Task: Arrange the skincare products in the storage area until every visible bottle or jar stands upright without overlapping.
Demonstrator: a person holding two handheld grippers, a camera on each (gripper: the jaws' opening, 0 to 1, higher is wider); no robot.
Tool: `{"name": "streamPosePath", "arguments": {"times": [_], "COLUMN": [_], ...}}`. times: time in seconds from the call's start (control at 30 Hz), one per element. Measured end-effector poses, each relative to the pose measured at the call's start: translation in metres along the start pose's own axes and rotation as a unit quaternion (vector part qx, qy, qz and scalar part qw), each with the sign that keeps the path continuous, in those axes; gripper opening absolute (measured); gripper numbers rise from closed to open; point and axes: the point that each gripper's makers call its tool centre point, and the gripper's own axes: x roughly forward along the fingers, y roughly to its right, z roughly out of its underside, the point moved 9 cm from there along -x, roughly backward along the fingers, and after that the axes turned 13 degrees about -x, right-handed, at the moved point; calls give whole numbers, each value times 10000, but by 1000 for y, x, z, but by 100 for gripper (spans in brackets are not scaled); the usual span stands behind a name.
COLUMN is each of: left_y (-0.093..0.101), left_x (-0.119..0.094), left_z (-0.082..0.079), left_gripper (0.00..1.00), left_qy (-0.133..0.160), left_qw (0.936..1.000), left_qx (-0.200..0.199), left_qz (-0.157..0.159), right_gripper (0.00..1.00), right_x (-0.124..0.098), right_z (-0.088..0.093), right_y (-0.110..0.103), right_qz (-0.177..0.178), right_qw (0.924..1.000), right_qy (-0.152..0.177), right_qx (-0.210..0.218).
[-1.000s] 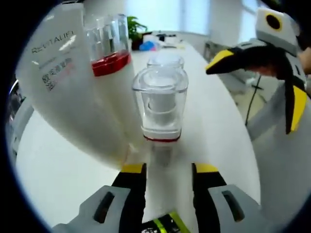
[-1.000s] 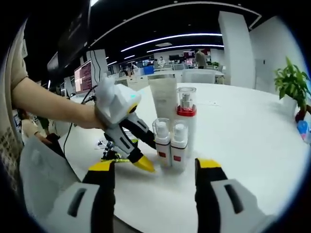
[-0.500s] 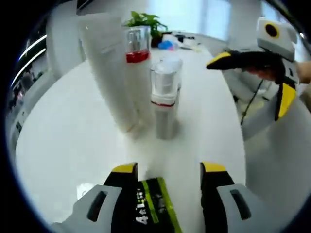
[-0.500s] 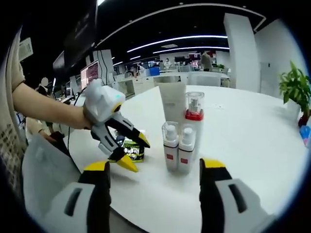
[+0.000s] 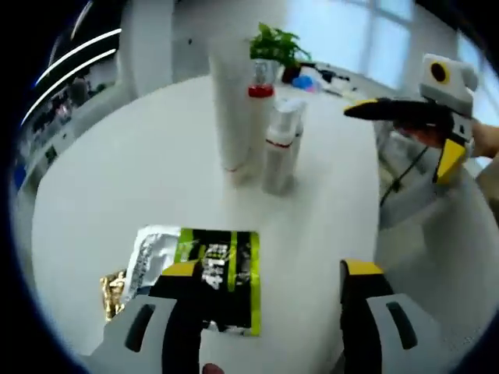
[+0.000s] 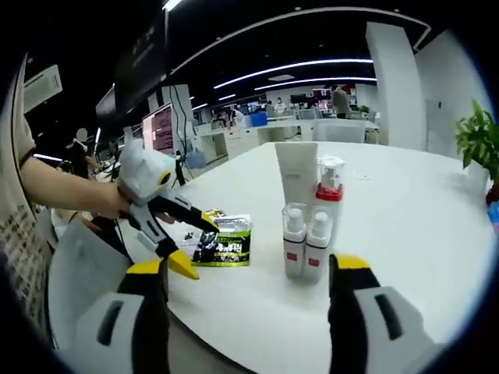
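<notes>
Both tools stand spread with nothing between their jaws: the left tool [image 5: 269, 284] hangs above the near edge of the white tabletop [image 5: 101, 195], and the right tool [image 6: 243, 273] faces the products from the other side. Four skincare products stand upright in a tight cluster near the middle of the tabletop: a tall white tube [image 6: 297, 181], a red-collared pump bottle [image 6: 328, 204] just beside it, and two small clear-capped bottles [image 6: 295, 240] in front, side by side and touching. A green-and-black foil sachet [image 5: 207, 273] lies flat on the tabletop, apart from the cluster, under the left tool's jaws. A potted plant [image 5: 274, 45] stands at the far edge, well apart.
</notes>
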Motion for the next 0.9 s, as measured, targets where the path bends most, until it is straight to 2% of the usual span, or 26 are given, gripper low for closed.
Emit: {"name": "streamPosePath", "arguments": {"times": [0.2, 0.3, 0.4, 0.53, 0.7, 0.9], "left_y": [4, 7, 8, 9, 12, 17], "left_x": [-25, -40, -50, -61, -73, -86], "left_z": [17, 25, 33, 46, 57, 61], "left_gripper": [78, 82, 88, 92, 97, 97], "left_qy": [328, 524, 609, 741, 822, 1008], "left_qw": [9976, 9942, 9902, 9846, 9801, 9743], "left_qx": [-591, -907, -1193, -1474, -1649, -1819], "left_qz": [-123, -261, -398, -583, -741, -866], "right_gripper": [87, 87, 89, 90, 91, 92], "right_x": [-6, -7, -8, -8, -10, -10], "right_z": [1, 2, 1, 0, -2, -3], "right_y": [-2, -2, -2, -4, -7, -12], "right_qz": [64, 92, 134, 134, 114, 54], "right_qw": [10000, 9999, 9999, 9999, 9999, 10000], "right_qy": [6, -15, 1, 1, 36, 50], "right_qx": [70, 98, 97, 91, 69, 50]}}
